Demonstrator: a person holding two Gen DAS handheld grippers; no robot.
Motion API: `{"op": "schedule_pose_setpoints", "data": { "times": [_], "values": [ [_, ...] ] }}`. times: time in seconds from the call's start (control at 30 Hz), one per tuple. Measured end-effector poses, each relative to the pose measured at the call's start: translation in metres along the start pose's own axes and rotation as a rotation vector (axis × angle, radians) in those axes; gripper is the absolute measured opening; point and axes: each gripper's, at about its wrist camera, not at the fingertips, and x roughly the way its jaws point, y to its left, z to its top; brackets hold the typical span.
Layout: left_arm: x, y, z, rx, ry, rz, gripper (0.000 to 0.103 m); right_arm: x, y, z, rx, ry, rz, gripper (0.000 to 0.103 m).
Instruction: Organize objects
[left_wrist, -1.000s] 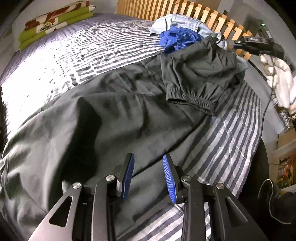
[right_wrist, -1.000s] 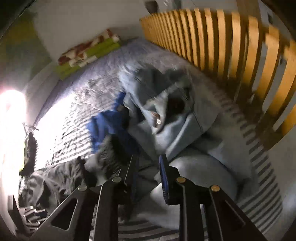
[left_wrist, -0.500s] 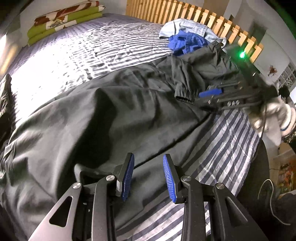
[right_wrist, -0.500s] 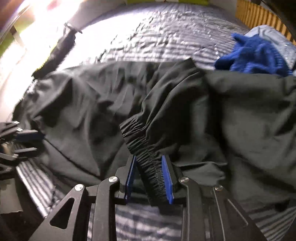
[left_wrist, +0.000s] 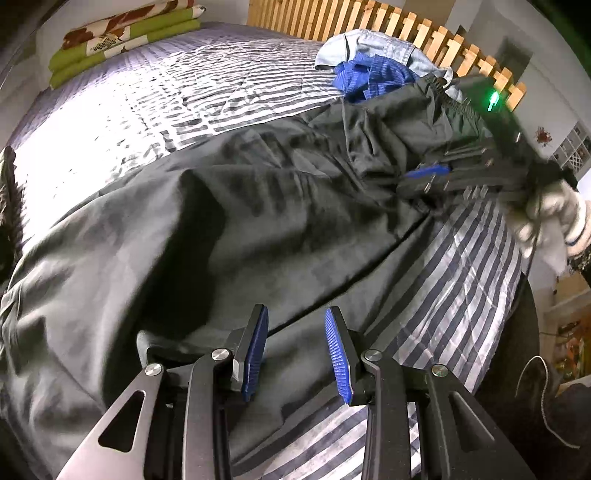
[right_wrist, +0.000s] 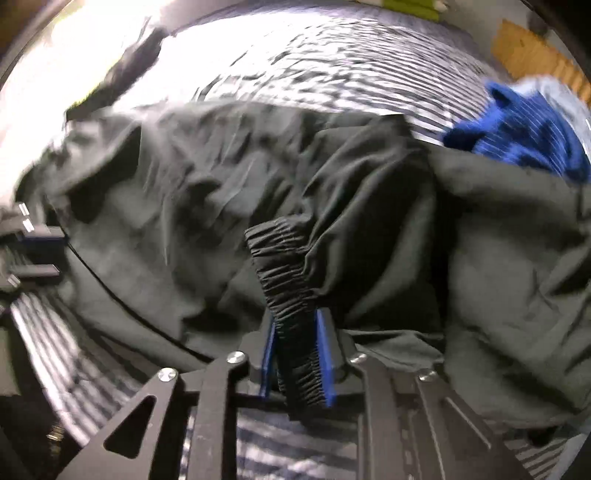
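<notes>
Striped grey-and-white bedding (left_wrist: 229, 92) is covering a bed backed by a slatted wooden headboard (left_wrist: 369, 29), with folded green blankets (left_wrist: 122, 40) lying at the far corner. Dark trousers (left_wrist: 258, 221) are lying spread across the middle of the bed, one leg bunching up toward the headboard side. Beside that bunched part, a blue knit garment (left_wrist: 373, 75) is resting against pale denim clothing (left_wrist: 369, 42). The left gripper (left_wrist: 295, 354) is hovering over the near edge of the trousers with its jaws standing apart and nothing between the blue pads. The right gripper (right_wrist: 297, 354) is pointing steeply down at the trouser leg; its jaws have just been closing and are now clamping the ribbed elastic cuff (right_wrist: 288, 280), which is standing up between the pads. In the left wrist view the right gripper is appearing at the far right, held by a person's gloved hand (left_wrist: 550, 218).
</notes>
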Motion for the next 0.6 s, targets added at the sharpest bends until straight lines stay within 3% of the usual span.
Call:
{"op": "schedule_pose_setpoints", "data": {
  "times": [0.03,0.13,0.2,0.37,0.6],
  "values": [
    [-0.001,0.0,0.0,0.0,-0.001,0.001,0.035,-0.006,-0.007,0.001,0.037,-0.013,0.023,0.009],
    [0.0,-0.001,0.002,0.002,0.002,0.003,0.035,-0.039,-0.052,-0.003,0.203,-0.074,0.145,0.008],
    [0.004,-0.003,0.005,0.005,0.007,0.001,0.035,-0.057,-0.078,-0.001,0.296,-0.113,0.182,0.008],
    [0.019,-0.023,0.034,0.037,0.007,-0.041,0.035,-0.099,-0.128,-0.001,0.43,-0.207,0.148,0.008],
    [0.045,-0.106,0.123,0.146,-0.103,-0.161,0.035,-0.092,-0.157,-0.007,0.467,-0.16,0.155,0.008]
  ]
}}
